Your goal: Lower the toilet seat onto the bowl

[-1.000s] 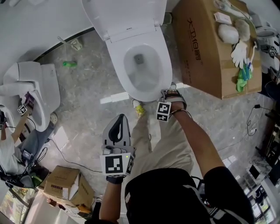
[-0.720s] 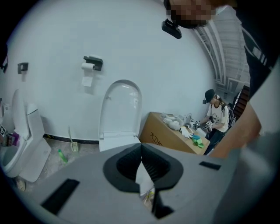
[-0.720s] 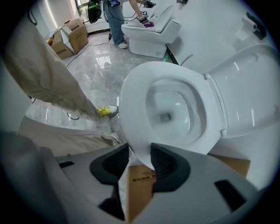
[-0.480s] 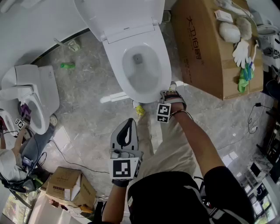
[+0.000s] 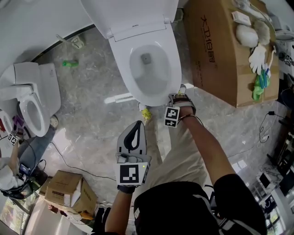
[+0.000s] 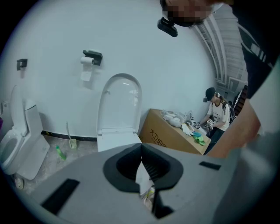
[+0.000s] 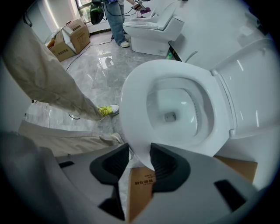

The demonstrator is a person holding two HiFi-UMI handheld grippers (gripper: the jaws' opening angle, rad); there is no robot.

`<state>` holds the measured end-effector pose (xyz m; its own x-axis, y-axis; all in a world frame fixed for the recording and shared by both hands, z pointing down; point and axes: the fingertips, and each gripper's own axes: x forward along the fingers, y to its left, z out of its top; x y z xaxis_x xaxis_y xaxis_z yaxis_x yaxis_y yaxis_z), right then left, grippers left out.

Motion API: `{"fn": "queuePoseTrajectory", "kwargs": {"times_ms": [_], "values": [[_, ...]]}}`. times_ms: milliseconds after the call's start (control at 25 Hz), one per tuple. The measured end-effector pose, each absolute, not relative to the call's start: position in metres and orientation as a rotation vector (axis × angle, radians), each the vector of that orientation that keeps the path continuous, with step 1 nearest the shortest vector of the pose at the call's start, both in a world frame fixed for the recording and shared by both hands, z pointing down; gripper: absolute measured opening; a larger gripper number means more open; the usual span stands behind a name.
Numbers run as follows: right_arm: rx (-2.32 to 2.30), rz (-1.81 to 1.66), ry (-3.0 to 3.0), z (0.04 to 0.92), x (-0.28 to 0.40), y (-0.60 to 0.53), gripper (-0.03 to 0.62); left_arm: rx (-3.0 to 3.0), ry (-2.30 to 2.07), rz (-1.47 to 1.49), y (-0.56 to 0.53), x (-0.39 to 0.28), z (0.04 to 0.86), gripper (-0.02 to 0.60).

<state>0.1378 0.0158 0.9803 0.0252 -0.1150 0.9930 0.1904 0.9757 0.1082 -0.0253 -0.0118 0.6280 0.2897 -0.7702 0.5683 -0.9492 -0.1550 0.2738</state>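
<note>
Flanking the toilet seat (image 5: 171,69), cardboard box (image 5: 216,55), second toilet (image 5: 43,85), green bottle (image 5: 70,63)

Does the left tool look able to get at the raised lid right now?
Probably, with a long forward stretch: the left tool hangs back by the person's leg, and only the bowl lies between it and the lid.

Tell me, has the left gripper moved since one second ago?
Yes. In the head view the left gripper has shifted rightward, ending more nearly below the front of the toilet, which kept its place.
</note>
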Motion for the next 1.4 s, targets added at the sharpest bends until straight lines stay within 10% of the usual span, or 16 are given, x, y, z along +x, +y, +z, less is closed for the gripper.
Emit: {"fn": "queuePoseTrajectory", "kwargs": {"times_ms": [1400], "values": [[-0.035, -0.017, -1.480, 1.013, 0.136, 0.020, 0.161, 1.853, -1.590, 0.350, -0.015, -0.034, 0.647, 0.011]]}}
